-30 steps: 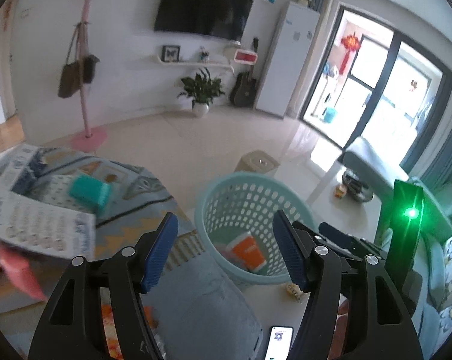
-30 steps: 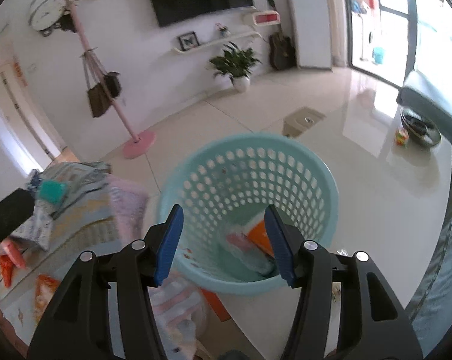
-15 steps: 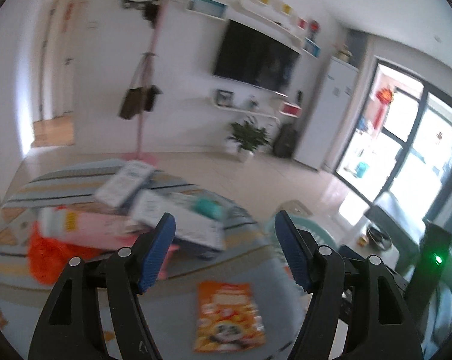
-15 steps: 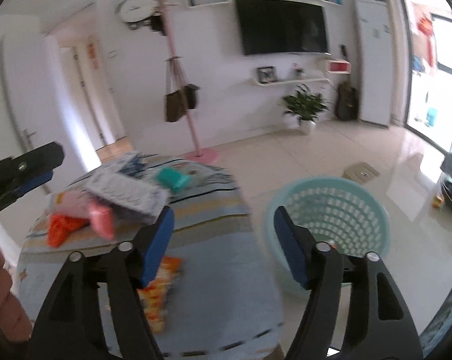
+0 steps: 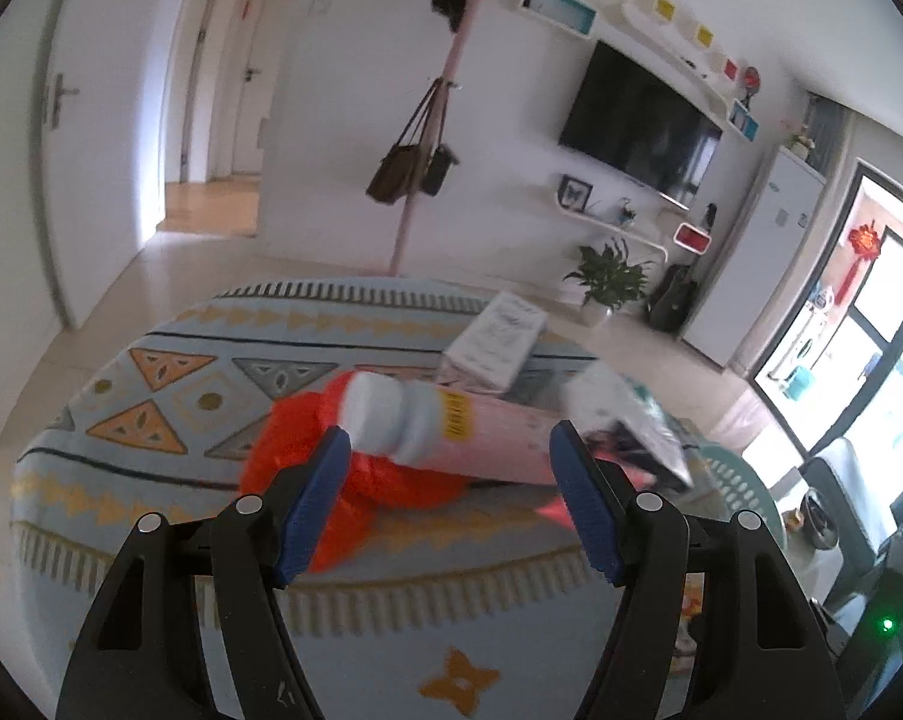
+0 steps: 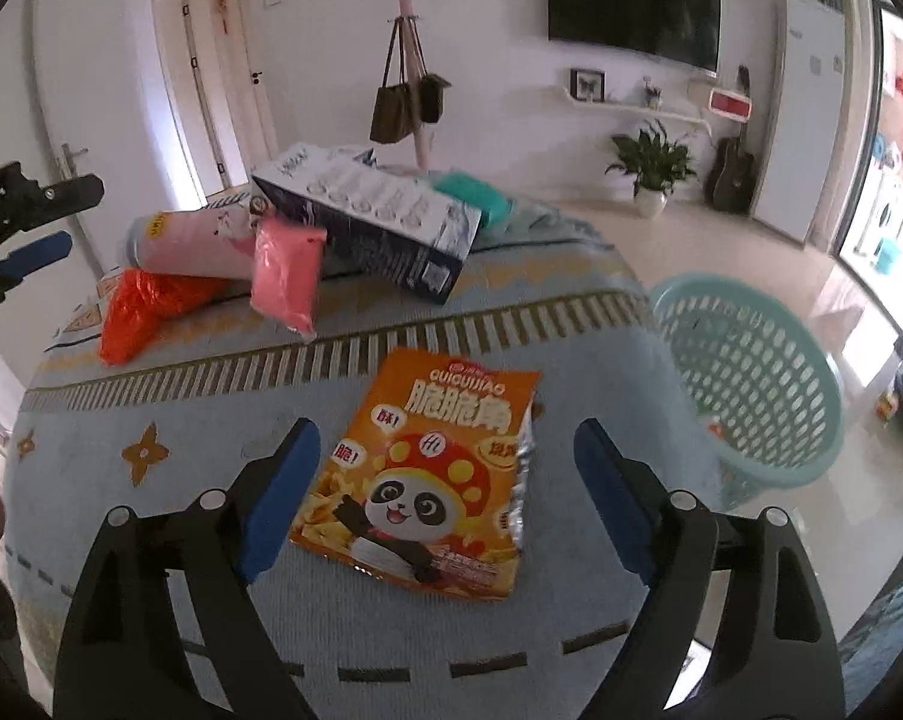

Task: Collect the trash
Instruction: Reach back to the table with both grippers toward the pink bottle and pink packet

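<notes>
Trash pile on the patterned table; both grippers empty.

The right gripper (image 6: 445,492) was above the orange snack packet (image 6: 427,468), which lay flat on the table cover (image 6: 151,540); its jaws were opening, spread to either side of the packet, with no pad pressing on it. The left gripper (image 5: 451,501) stood spread, pinching nothing, pointed toward a pink bottle with a white cap (image 5: 445,426) lying on an orange-red bag (image 5: 307,444). A printed box (image 6: 367,222) and a pink pouch (image 6: 286,270) rested against that pile. The teal basket (image 6: 751,384) stood on the floor just beside the table's right edge.
</notes>
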Tool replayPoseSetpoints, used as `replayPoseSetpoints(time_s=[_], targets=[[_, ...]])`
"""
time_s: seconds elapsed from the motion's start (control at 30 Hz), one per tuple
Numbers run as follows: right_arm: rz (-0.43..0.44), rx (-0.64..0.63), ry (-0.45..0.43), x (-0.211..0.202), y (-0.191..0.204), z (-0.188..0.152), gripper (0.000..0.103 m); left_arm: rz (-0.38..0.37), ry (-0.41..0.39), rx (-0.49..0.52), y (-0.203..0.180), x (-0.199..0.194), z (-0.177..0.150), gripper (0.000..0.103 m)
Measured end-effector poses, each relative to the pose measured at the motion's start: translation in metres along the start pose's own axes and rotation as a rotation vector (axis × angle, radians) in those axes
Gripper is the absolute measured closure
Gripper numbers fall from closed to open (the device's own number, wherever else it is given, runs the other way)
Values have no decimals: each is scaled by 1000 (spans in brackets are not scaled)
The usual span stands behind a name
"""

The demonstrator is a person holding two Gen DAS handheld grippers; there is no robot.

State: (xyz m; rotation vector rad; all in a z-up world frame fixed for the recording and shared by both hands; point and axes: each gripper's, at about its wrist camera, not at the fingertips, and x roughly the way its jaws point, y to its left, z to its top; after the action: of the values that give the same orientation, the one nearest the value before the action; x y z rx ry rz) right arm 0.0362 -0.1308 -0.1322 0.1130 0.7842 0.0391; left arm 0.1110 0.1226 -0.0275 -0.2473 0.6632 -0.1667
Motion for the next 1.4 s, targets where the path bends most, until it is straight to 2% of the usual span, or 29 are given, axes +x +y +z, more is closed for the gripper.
replayPoseSetpoints(time_s=[0.17,0.27,0.33,0.4,0.47,0.53,0.6,0.83,0.9,1.03,1.13,1.23,1.27,1.33,1.4], targets=[[-5,-2,9,8,-3,-1,21,13,30,-6,23,30,13,36],[2,-20,23,14,0,0,22,-13,56,-32,32,46,19,38],[24,-20,39,16,1,0,29,-56,87,-49,35,53,19,50],[42,-27,55,19,2,-1,39,-77,87,-52,35,49,16,53],[42,-37,69,21,3,-3,48,-92,88,-46,33,42,10,61],[33,-48,65,21,3,-6,50,-120,107,-52,31,29,0,78],[28,-61,62,20,3,-6,58,-145,116,-50,28,18,-11,83],[46,-37,67,18,-7,-5,73,-221,209,48,-7,-16,-67,83],[56,-24,69,18,-10,-4,74,-202,212,99,-18,-22,-73,82],[66,-21,66,17,-10,-4,74,-113,156,192,-26,-17,-56,54],[80,-9,59,14,-11,-3,74,-110,169,255,-29,4,-38,42],[98,-2,61,14,-14,-2,73,-122,235,347,-36,37,-29,36],[104,-1,68,14,-14,-2,72,-121,257,371,-38,46,-29,36],[114,11,71,14,-17,-3,61,-119,305,396,-38,66,-29,38],[114,20,62,12,-20,-4,46,-162,355,380,-35,79,-31,37]])
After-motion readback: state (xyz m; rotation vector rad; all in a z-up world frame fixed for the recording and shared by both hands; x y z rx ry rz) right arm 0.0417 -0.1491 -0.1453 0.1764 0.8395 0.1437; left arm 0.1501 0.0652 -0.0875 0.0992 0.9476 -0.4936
